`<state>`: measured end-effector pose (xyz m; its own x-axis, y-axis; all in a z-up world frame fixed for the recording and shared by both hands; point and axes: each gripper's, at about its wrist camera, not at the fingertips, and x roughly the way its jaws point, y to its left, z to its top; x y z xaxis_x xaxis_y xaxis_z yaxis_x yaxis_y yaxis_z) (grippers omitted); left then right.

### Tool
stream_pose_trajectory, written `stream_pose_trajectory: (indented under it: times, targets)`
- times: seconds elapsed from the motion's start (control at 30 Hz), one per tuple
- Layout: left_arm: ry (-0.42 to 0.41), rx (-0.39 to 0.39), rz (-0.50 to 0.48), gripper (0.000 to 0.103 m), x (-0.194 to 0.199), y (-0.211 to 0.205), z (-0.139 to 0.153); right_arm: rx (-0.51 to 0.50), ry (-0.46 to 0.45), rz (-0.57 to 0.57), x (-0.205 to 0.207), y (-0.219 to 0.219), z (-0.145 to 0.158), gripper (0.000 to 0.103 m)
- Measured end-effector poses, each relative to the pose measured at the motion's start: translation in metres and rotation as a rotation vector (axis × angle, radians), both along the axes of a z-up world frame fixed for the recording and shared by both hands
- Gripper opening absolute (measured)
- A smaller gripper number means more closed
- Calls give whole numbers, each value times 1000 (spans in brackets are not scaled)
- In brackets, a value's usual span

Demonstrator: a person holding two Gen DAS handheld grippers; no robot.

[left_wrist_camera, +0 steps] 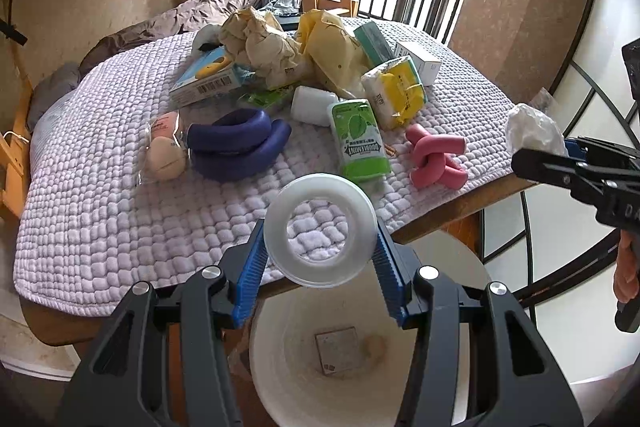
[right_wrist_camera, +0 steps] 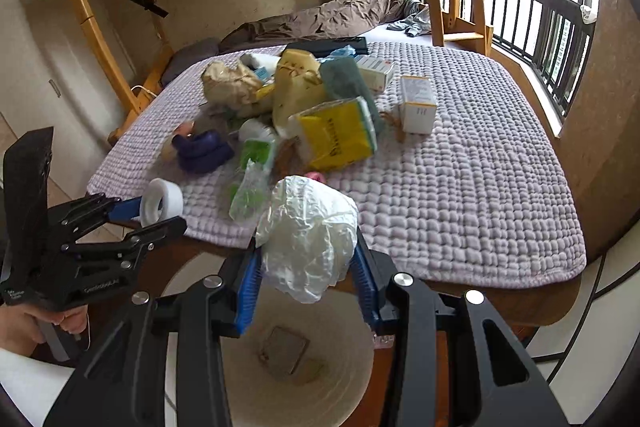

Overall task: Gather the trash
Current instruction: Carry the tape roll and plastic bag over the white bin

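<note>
I've got the left tool (left_wrist_camera: 320,259) clamped on the tape roll (left_wrist_camera: 320,229), the right tool (right_wrist_camera: 308,275) on the crumpled plastic bag (right_wrist_camera: 308,237), both above the white bin (left_wrist_camera: 360,367). Next: release both.

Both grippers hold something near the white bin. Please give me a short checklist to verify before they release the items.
1. Left gripper jaws clamp the clear tape ring: ok.
2. Right gripper jaws clamp the crumpled white plastic bag: ok.
3. White bin is open, with room inside: ok; only a few small pieces lie at its bottom.
4. Tape ring is above the bin mouth: not ok; it appears to hang over the table edge and the bin's far rim.
5. Plastic bag is above the bin mouth: cannot tell; it seems near the far rim.
6. The two grippers are apart from each other: ok.
</note>
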<state>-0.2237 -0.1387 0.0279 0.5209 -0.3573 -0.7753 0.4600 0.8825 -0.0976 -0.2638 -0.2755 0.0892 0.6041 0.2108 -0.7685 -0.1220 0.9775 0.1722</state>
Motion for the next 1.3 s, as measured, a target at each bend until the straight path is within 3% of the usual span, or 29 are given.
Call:
stream_pose_trajectory:
  times: [0.6,1.3]
  targets:
    - [49,25,-19,52,-21,6,-7,15,72,52,-22,32,-19,41]
    - [90,41,-27,52,-43,12,-18,58,142,37,-35,44,-45,37]
